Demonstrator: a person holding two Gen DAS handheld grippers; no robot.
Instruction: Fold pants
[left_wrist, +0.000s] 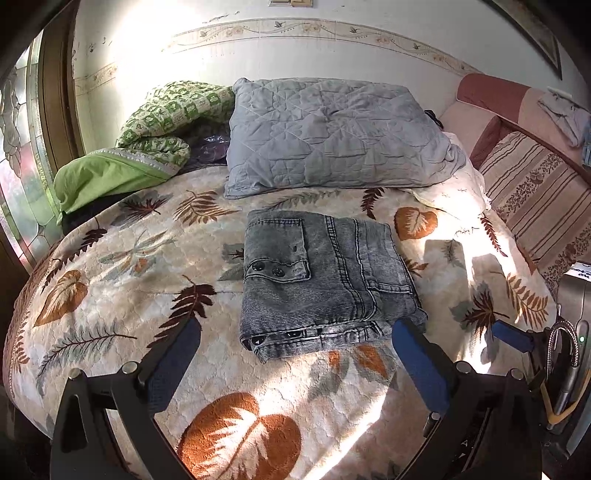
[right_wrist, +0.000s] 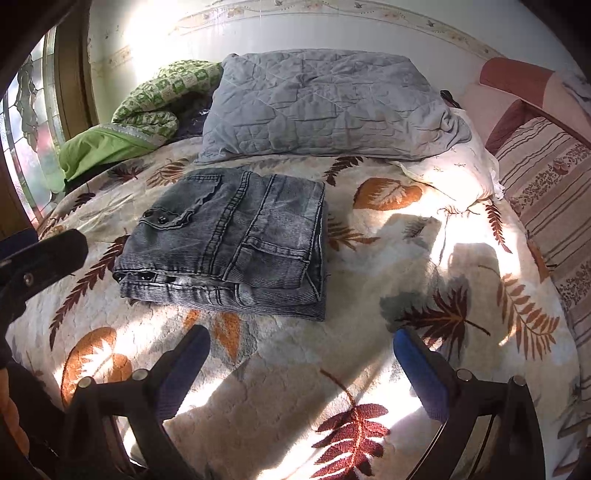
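Grey washed denim pants (left_wrist: 325, 277) lie folded into a compact rectangle on the leaf-patterned bedspread (left_wrist: 110, 258), a back pocket and two snaps facing up. My left gripper (left_wrist: 295, 332) is open, its blue pads spread just short of the pants' near edge, holding nothing. In the right wrist view the same pants (right_wrist: 229, 243) lie left of centre. My right gripper (right_wrist: 301, 343) is open and empty over the bedspread (right_wrist: 369, 369), a little nearer than the pants and to their right. The right gripper's blue fingertip (left_wrist: 511, 336) shows at the left view's right edge.
A grey quilted pillow (left_wrist: 332, 136) lies behind the pants. A green checked blanket (left_wrist: 162, 122) is bunched at the back left by a stained-glass window (left_wrist: 22, 147). A striped cushion (left_wrist: 543, 206) and pink sofa back (left_wrist: 491, 96) border the right. Sun patches fall across the bed.
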